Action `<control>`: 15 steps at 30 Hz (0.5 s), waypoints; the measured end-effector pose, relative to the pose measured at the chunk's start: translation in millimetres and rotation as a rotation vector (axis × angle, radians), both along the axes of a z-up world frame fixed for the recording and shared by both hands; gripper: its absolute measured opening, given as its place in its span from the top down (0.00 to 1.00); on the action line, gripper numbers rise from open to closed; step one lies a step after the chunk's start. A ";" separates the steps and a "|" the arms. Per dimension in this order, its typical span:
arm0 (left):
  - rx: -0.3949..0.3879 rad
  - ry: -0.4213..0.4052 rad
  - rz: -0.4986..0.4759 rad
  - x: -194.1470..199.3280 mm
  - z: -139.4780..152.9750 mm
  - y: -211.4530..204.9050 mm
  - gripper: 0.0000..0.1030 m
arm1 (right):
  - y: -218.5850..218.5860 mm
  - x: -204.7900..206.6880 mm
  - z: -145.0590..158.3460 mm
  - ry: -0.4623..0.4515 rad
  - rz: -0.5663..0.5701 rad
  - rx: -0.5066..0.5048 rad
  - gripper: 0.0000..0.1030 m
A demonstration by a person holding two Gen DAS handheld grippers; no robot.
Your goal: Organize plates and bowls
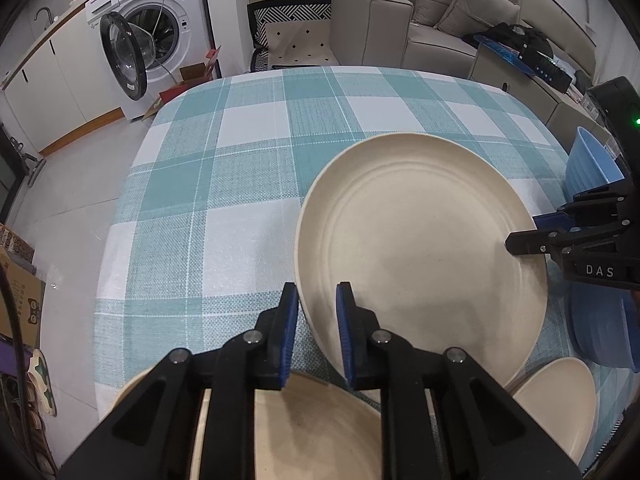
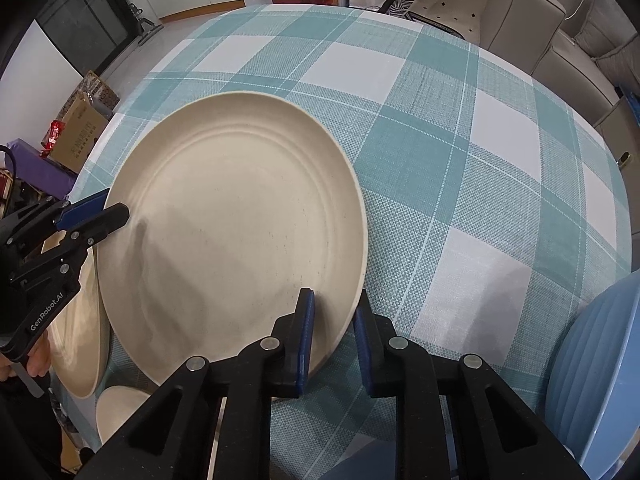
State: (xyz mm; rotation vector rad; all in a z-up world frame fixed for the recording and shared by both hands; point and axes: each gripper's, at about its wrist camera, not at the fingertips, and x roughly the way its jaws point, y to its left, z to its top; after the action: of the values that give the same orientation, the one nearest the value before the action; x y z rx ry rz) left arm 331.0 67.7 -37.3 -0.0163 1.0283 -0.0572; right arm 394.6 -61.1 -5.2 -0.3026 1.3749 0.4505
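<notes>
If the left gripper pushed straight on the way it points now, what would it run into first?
Nothing new: the left gripper is already shut on the rim of the large cream plate. Pushing on would likely just drive that plate down toward the checked tablecloth; depth is unclear.

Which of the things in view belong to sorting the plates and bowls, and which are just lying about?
Job:
large cream plate, gripped at opposite rims by left gripper and right gripper
cream dish
small cream plate
blue bowls

Lying about:
washing machine
sofa
cardboard box
</notes>
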 end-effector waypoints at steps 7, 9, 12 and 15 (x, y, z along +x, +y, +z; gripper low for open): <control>0.003 -0.015 0.011 -2.7 8.3 0.4 0.83 | -4.5 -2.6 10.7 -0.014 0.002 0.011 0.81; 0.012 -0.020 0.011 -3.5 10.8 -0.1 0.83 | -4.0 -4.0 14.2 -0.019 0.005 0.012 0.81; 0.010 -0.029 0.009 -5.9 15.8 0.0 0.83 | -4.8 -4.8 20.9 -0.031 0.002 0.018 0.81; 0.006 -0.043 0.012 -8.8 22.7 0.2 0.83 | -6.9 -6.2 28.2 -0.043 -0.003 0.023 0.81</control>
State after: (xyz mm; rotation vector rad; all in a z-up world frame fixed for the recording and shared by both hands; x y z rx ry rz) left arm 322.2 67.9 -14.6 -0.0158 0.9853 -0.0431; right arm 388.4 -68.0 23.0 -0.2893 1.3272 0.4545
